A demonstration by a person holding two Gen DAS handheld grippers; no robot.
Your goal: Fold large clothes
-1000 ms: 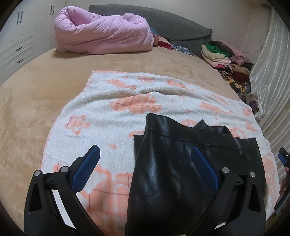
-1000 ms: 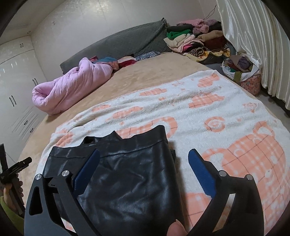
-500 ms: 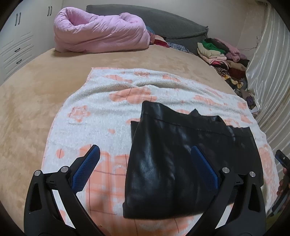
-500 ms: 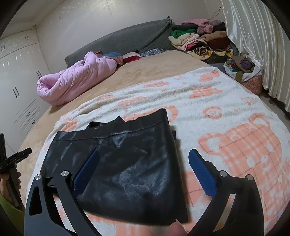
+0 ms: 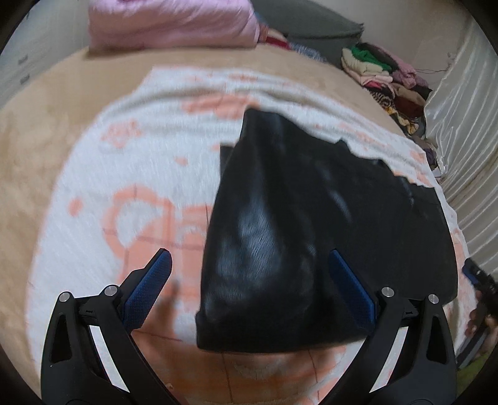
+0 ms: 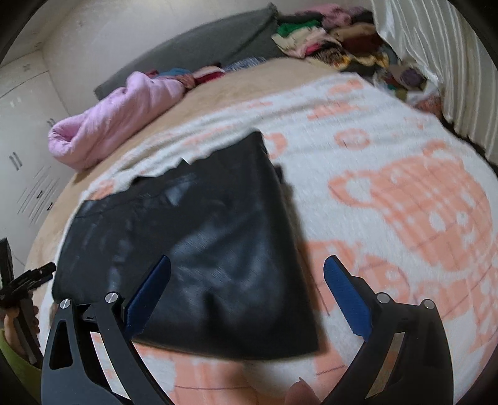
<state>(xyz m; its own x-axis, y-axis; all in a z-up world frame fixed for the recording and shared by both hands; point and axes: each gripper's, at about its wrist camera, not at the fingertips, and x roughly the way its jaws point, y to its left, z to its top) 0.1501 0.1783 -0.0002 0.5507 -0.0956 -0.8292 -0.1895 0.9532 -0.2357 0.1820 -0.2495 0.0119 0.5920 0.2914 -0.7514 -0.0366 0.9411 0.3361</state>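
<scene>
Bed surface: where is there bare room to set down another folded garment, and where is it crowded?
Free: the patterned blanket right of the black garment, and its strip left of the garment in the left wrist view. Bare tan bedspread lies between blanket and pink duvet. Crowded: the clothes pile by the curtain.
</scene>
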